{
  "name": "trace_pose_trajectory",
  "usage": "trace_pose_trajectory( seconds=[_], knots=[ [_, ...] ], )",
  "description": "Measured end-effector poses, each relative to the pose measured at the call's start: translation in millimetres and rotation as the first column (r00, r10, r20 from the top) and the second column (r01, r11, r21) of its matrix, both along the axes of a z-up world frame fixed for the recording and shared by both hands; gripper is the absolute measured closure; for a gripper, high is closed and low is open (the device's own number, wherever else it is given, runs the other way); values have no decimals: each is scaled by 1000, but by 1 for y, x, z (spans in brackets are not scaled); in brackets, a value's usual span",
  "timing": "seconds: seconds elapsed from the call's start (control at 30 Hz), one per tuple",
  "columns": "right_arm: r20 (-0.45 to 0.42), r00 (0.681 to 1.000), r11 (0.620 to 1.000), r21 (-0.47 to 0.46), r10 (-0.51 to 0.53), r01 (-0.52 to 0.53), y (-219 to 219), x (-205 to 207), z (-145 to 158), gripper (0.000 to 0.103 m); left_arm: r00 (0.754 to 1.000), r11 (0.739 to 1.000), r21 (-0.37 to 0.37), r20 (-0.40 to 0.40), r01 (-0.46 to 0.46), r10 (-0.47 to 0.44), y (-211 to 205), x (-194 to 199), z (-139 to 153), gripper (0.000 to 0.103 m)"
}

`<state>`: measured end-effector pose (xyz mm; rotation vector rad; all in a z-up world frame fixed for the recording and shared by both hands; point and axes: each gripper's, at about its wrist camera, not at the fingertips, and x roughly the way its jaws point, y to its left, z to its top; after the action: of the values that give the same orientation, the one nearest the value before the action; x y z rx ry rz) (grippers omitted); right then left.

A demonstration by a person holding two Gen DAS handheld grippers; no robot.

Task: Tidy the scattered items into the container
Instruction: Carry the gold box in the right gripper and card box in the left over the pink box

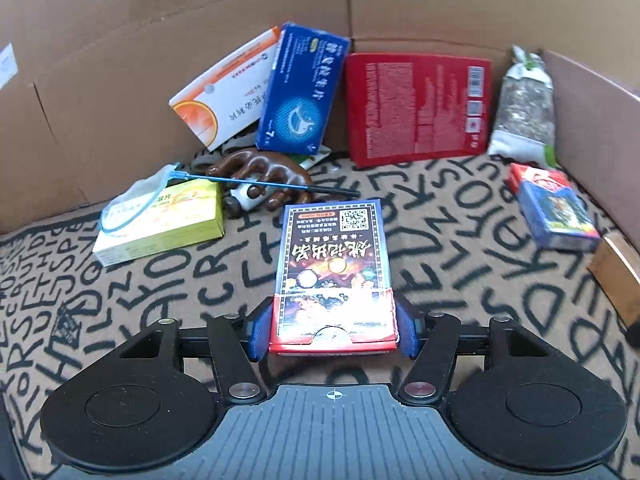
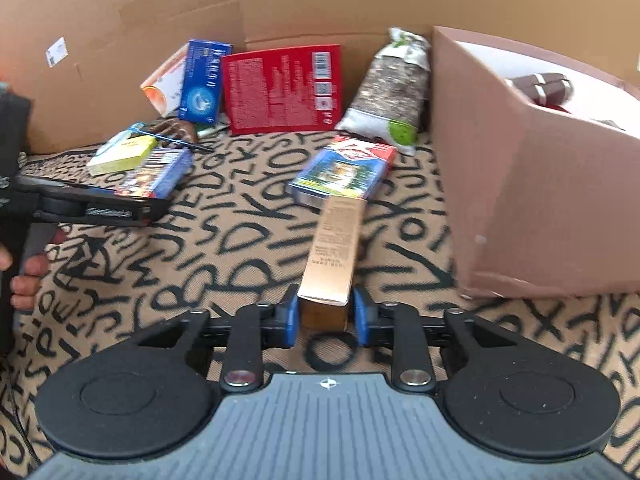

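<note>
Wrapped brown item (image 2: 540,84) inside pink box (image 2: 520,200)

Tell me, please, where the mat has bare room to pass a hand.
Free: the mat between the card box in the left claw and the blue card pack. Crowded: the far left corner, around the yellow box, wooden massager and leaning blue box.

A "7" on the blue box (image 1: 298,90); scattered capital letters across the mat (image 1: 224,276).
</note>
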<state>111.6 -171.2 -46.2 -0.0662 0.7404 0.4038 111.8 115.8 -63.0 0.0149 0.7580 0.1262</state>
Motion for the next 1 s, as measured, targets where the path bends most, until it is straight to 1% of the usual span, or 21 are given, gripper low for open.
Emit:
trace_pose_trajectory(
  seconds=[0.03, 0.07, 0.13, 0.17, 0.2, 0.23, 0.27, 0.3, 0.37, 0.43, 0.5, 0.53, 0.57, 0.6, 0.63, 0.7, 0.77, 0.8, 0.9, 0.97, 1.0],
  knots=[
    [0, 1000, 1000, -5, -12, 12, -4, -1, 1, 74, 1000, 1000, -13, 0, 15, -15, -3, -6, 3, 42],
    [1, 1000, 1000, -10, -24, 24, -8, -1, 1, 73, 999, 998, -47, -3, 43, -43, -6, -11, 6, 41],
    [4, 999, 999, -17, -42, 42, -11, -3, 3, 72, 995, 993, -74, 6, 96, -96, -15, -21, 11, 39],
    [13, 999, 999, -19, -44, 45, -11, -3, 5, 70, 995, 994, -44, 11, 95, -95, -20, -24, 12, 37],
    [25, 999, 999, -21, -41, 41, -9, -4, 6, 63, 996, 996, -11, 17, 92, -92, -26, -27, 13, 36],
    [36, 999, 999, -23, -37, 38, -7, -4, 7, 54, 997, 997, 20, 22, 78, -78, -28, -26, 13, 28],
    [48, 998, 999, -24, -33, 35, -5, -5, 8, 51, 998, 997, 50, 28, 62, -64, -30, -25, 12, 28],
    [58, 998, 999, -34, -29, 31, -2, -5, 8, 48, 998, 997, 53, 22, 50, -51, -29, -23, 12, 27],
    [78, 997, 998, -52, -21, 25, 4, -4, 7, 48, 999, 999, 19, 6, 43, -43, -24, -17, 12, 27],
    [80, 997, 998, -56, -20, 24, 7, 0, 6, 48, 999, 999, 12, -7, 38, -38, -22, -11, 9, 23],
    [65, 998, 999, -48, -16, 19, 7, 5, 4, 48, 1000, 1000, 9, -12, 21, -21, -20, -7, 6, 21],
    [57, 998, 999, -43, -12, 14, 7, 8, 2, 49, 1000, 1000, -1, -12, 20, -20, -18, -7, 5, 22],
    [45, 999, 999, -39, -10, 12, 7, 10, 1, 49, 1000, 1000, -11, -14, 23, -23, -18, -7, 5, 24],
    [29, 999, 999, -33, -13, 14, 6, 12, -1, 49, 999, 999, -22, -14, 34, -35, -17, -7, 5, 34],
    [25, 1000, 999, -28, -16, 17, 5, 13, -2, 51, 998, 998, -30, -16, 52, -53, -18, -8, 6, 38],
    [21, 1000, 999, -25, -20, 20, 4, 14, -3, 54, 997, 998, -16, -21, 68, -68, -21, -8, 6, 38],
    [24, 999, 999, -23, -22, 22, 4, 14, -2, 57, 997, 997, -15, -23, 71, -71, -23, -6, 6, 33],
    [25, 999, 1000, -22, -20, 21, 3, 14, -2, 59, 997, 997, -18, -24, 69, -70, -23, -5, 6, 33],
    [31, 999, 1000, -18, -16, 16, 3, 14, -2, 59, 998, 998, -35, -32, 53, -54, -22, -3, 5, 28],
    [37, 999, 1000, -16, -13, 13, 3, 15, -3, 59, 998, 998, -43, -35, 49, -50, -21, -3, 5, 28],
    [40, 999, 1000, -13, -11, 12, 3, 16, -4, 60, 998, 998, -44, -34, 52, -53, -20, -3, 5, 30]
  ],
)
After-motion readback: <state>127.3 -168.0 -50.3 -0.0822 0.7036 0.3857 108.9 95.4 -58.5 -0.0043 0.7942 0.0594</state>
